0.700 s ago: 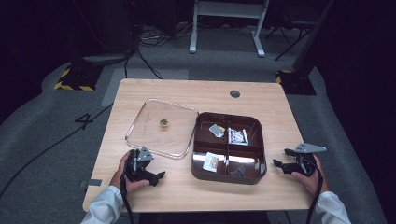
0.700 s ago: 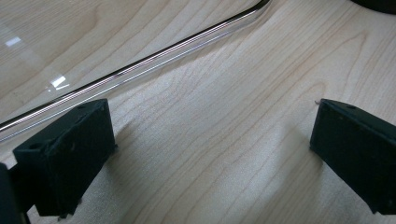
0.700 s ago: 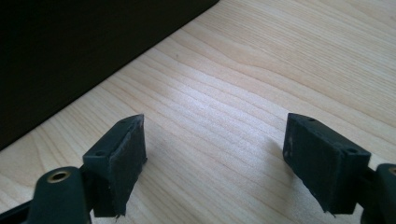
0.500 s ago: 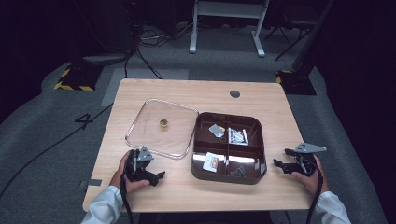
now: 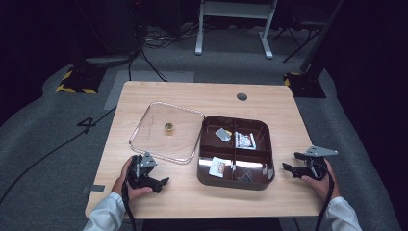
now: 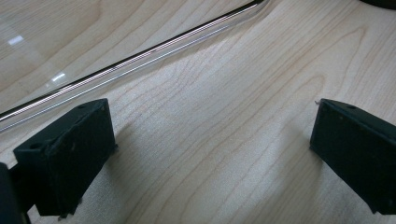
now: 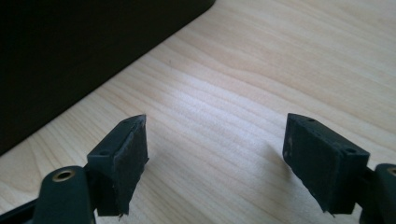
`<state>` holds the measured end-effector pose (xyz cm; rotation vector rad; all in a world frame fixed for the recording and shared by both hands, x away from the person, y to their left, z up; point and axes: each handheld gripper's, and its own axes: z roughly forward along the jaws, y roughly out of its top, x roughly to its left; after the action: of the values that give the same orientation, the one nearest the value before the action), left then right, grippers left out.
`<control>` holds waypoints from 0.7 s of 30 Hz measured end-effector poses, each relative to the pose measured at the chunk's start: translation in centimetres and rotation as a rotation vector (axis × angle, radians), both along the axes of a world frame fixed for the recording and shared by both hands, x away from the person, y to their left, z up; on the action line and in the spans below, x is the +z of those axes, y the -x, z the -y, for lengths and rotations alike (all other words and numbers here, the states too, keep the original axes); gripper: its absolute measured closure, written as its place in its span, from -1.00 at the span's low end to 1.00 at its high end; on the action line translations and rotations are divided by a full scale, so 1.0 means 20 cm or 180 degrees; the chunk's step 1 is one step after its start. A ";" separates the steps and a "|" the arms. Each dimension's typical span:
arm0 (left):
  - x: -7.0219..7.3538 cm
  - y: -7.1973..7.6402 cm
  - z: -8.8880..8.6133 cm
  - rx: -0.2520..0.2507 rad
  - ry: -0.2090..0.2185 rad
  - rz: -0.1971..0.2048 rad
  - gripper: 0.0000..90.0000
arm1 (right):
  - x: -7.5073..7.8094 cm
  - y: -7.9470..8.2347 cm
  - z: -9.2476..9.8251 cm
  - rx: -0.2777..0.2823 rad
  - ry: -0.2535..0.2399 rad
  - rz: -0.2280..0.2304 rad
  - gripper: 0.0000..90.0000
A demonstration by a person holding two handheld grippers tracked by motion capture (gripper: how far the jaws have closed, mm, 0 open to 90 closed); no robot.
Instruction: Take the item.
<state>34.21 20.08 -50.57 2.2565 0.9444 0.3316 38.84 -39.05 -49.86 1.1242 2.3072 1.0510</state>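
A dark brown divided box (image 5: 263, 126) sits on the wooden table (image 5: 192, 98), with small packets and metal bits in its compartments. Its clear lid (image 5: 149, 139) lies flat to the left, a small gold knob (image 5: 169, 126) at its middle. My left gripper (image 5: 161, 182) rests on the table just in front of the lid's near edge (image 6: 140, 58), jaws wide apart over bare wood (image 6: 219, 140). To the right of the box my right gripper (image 5: 289, 161) lies open, pointing at the box's dark side (image 7: 70, 56). Nothing sits between either pair of jaws.
A round cable hole (image 5: 242, 96) marks the table's far side. Grey carpet (image 5: 57, 144) with cables, a white stand's legs (image 5: 231, 29) and yellow-black striped feet (image 5: 77, 86) surround the table. Bare wood runs along the table's front edge.
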 end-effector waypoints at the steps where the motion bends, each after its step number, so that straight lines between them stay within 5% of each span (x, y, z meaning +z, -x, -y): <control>1: 0.00 0.00 0.00 0.0000 0.0000 0.0000 -1.00 | 0.01 0.00 0.00 -0.0002 -0.0008 0.0029 -0.50; 7: 0.00 0.00 0.00 -0.0002 0.0000 0.0010 -1.00 | 0.10 0.00 0.02 0.0005 -0.0150 0.0158 -0.50; 21: 0.00 0.01 0.00 -0.0006 0.0004 0.0009 -1.00 | 0.25 -0.04 -0.02 0.0154 -0.0137 0.0316 -0.47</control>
<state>34.09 20.18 -50.59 2.2551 0.9405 0.3332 39.71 -38.65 -44.87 1.0130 2.2546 1.1530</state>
